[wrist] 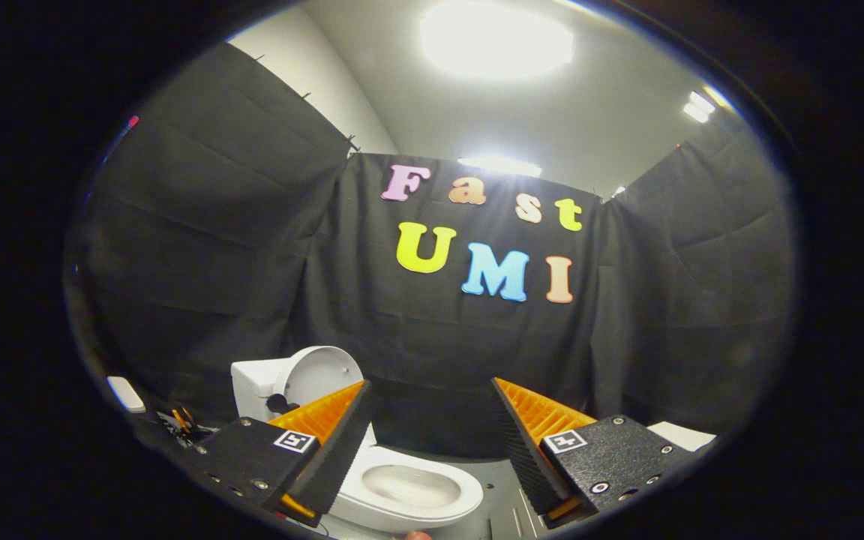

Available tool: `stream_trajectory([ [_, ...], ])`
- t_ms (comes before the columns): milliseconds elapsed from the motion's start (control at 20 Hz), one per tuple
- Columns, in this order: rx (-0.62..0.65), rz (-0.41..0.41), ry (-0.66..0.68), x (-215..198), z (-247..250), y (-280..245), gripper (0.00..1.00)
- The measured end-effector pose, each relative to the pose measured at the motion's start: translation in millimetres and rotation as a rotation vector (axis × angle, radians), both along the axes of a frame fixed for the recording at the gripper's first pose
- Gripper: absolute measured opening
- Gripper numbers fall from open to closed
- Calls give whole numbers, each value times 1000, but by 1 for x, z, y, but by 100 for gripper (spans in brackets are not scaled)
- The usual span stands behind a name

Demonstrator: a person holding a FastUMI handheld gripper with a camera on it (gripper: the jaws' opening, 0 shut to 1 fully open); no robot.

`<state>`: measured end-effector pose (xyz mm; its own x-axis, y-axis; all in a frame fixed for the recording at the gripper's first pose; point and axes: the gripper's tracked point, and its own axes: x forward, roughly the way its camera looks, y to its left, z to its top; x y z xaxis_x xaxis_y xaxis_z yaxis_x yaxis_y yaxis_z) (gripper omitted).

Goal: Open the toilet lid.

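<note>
1. The gripper (428, 435) is hovering above the toilet (402, 487) with its two orange-faced fingers (327, 420) spread wide and nothing between them.
2. The toilet lid (319, 375) is standing upright at about ten o'clock from the gap between the fingers, leaning back against the white tank (252, 382), partly hidden behind the left finger.
3. The bowl and seat are lying exposed just below and between the fingers, at about seven o'clock from the gap.
4. Judging from this, the opening looks done or nearly done, so the step in hand is likely a clean retreat.
5. To do that well, the person would be keeping the fingers spread and lifting straight away, so neither pad brushes the lid's rim and tips it forward.
6. If the lid is not resting fully on the tank, a light push at its upper edge toward twelve o'clock would be seating it.
7. Whether the lid is actually touching the tank cannot be told here.
</note>
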<state>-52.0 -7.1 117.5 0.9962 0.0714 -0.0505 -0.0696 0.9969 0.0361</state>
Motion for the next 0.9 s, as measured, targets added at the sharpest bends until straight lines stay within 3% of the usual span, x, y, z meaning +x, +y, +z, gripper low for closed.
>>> stream_trajectory([
  [200, 120, -79, 57, -1, -14, -45, 95],
  [400, 123, -173, 96, -6, -36, -93, 95],
  [600, 209, -189, 124, -7, -47, -109, 95],
  [900, 204, -187, 119, -8, -48, -114, 95],
])
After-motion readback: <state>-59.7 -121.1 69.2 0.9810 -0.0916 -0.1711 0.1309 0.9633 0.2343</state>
